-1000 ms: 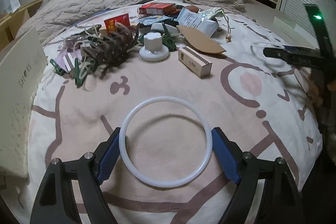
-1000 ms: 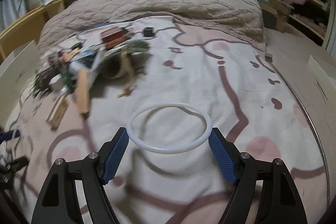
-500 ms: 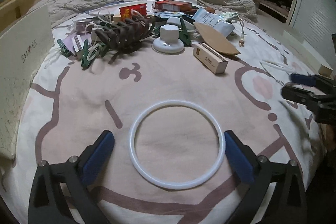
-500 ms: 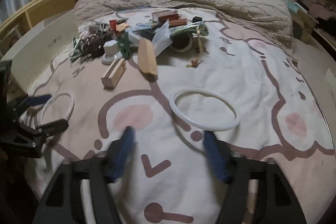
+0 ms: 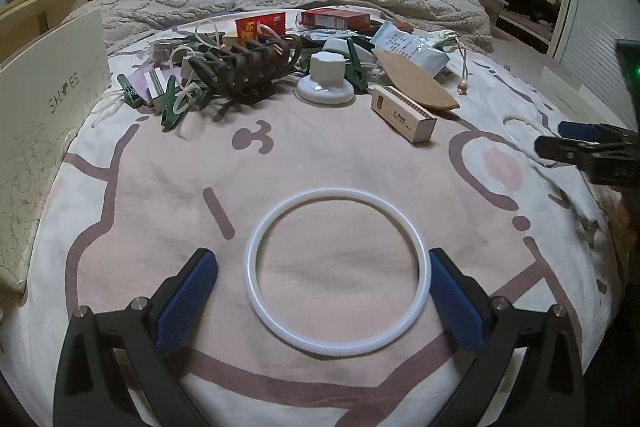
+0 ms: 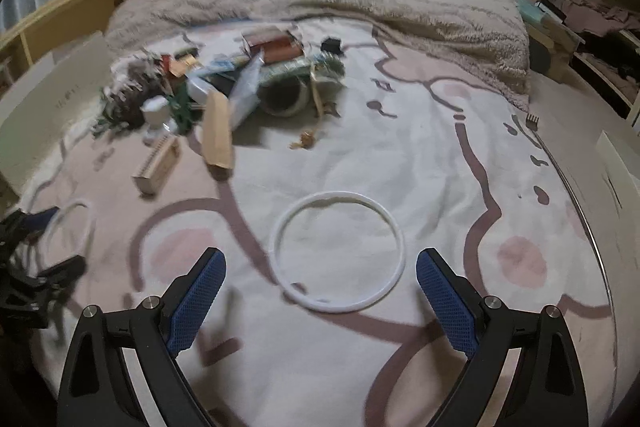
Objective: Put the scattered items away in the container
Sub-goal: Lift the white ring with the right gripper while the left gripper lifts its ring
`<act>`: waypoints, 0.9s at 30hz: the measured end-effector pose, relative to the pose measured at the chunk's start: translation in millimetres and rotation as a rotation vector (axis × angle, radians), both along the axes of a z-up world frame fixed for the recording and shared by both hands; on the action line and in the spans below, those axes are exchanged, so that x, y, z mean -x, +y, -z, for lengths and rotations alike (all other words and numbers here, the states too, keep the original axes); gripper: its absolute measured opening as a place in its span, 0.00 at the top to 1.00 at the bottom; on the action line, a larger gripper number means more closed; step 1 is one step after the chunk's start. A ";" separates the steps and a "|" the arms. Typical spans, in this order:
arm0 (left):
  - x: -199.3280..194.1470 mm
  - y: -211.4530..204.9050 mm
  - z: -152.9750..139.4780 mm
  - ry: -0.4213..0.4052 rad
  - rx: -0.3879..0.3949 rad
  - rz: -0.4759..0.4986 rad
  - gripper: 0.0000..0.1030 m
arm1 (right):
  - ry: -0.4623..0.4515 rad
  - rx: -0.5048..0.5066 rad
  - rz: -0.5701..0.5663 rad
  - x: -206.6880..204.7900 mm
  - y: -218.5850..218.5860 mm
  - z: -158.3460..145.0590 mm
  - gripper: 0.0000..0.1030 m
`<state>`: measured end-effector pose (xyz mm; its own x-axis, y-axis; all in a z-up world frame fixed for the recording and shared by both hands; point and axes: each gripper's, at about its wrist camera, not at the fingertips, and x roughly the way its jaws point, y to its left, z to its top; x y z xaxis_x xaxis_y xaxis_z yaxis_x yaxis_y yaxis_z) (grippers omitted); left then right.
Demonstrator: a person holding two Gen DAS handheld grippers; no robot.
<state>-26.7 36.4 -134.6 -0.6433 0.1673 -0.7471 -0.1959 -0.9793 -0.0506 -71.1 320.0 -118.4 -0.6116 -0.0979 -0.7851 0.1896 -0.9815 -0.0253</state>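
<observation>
Left wrist view: the left gripper has spread fully, freeing the thin white plastic ring now flat on the pink patterned blanket. The right gripper is opening around its own white hoop; the cream cardboard shoebox waits at nine o'clock.

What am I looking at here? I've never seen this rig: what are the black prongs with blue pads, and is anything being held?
No robot: a person holds a two-finger gripper in each hand, each with a fisheye camera looking along its fingers. The left view shows the left gripper open around a white ring lying on the bedspread; its pads stand clear of the ring. The right view shows the right gripper, jaws opening, just short of a second white ring. Nothing is held. Farther back lies a pile of clutter; a cardboard box stands at the left.
</observation>
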 end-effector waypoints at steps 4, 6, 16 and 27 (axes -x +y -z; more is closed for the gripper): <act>1.7 -0.8 -1.2 0.002 -0.009 0.005 0.00 | -0.058 -0.047 0.000 16.0 1.6 12.1 0.07; 2.2 -0.6 -2.5 0.008 -0.010 0.012 0.00 | -0.078 -0.038 -0.004 21.4 2.2 17.3 0.07; -0.2 5.9 -6.6 0.058 0.021 0.038 0.00 | -0.022 -0.043 -0.043 12.0 -8.0 18.0 0.17; -0.9 9.2 -2.9 0.058 0.041 0.038 0.00 | -0.012 -0.016 -0.161 -32.0 -51.2 14.9 0.17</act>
<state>-25.8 45.6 -131.7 -0.6798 0.1623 -0.7152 -0.2341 -0.9722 0.0019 -39.1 268.8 -133.3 -0.5798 -0.1812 -0.7944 0.3448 -0.9379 -0.0376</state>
